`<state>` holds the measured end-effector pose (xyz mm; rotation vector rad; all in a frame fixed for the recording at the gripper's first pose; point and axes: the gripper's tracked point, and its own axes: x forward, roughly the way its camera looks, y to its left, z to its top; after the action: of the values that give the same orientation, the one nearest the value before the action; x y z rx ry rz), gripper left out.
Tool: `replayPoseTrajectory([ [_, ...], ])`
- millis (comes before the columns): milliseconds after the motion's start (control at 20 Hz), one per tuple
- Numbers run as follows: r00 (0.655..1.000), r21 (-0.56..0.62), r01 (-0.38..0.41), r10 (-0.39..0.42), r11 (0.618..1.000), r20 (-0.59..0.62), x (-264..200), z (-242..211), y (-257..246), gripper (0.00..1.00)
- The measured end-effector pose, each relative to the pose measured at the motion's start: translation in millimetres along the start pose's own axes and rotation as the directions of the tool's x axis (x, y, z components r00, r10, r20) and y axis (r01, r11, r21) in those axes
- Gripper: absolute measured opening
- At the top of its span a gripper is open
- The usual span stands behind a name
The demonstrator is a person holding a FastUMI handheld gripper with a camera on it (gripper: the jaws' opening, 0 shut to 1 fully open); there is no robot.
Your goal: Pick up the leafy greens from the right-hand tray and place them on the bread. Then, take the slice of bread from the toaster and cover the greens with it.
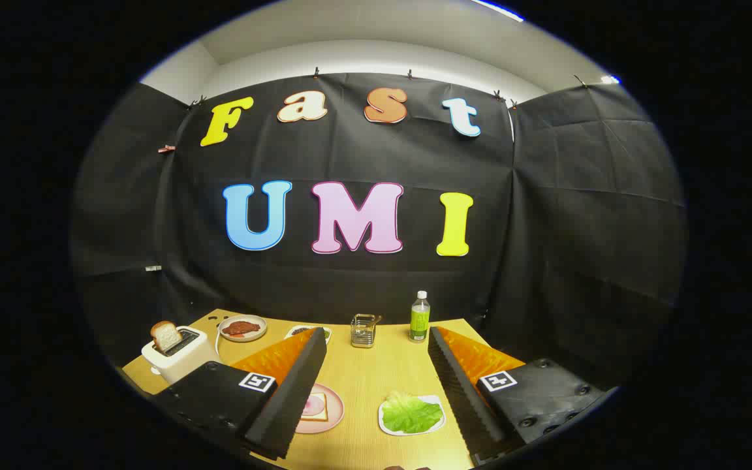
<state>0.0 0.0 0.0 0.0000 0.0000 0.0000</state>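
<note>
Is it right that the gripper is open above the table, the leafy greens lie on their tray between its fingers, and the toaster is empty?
Not quite. In the gripper view the toaster is not empty: a bread slice stands in it. The rest holds: the gripper is open, and the leafy greens lie on their tray.

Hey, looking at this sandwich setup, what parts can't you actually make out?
- Pink plate with the bread, gripper view: mostly behind the open tool's left finger.
- Small dish beyond that finger: partly covered, contents too small.
- Green-labelled bottle: label too small.
- Leafy greens: in plain sight.
</note>
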Motion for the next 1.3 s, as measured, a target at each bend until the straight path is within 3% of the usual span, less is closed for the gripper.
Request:
replayPoseTrajectory([
  [950, 0.995, 0.009, -0.049, 0.05, 0.999, -0.083, 37, -38, -45, 0.97],
  [1300, 0.984, 0.018, -0.074, 0.076, 0.997, -0.161, 53, -72, -50, 0.97],
])
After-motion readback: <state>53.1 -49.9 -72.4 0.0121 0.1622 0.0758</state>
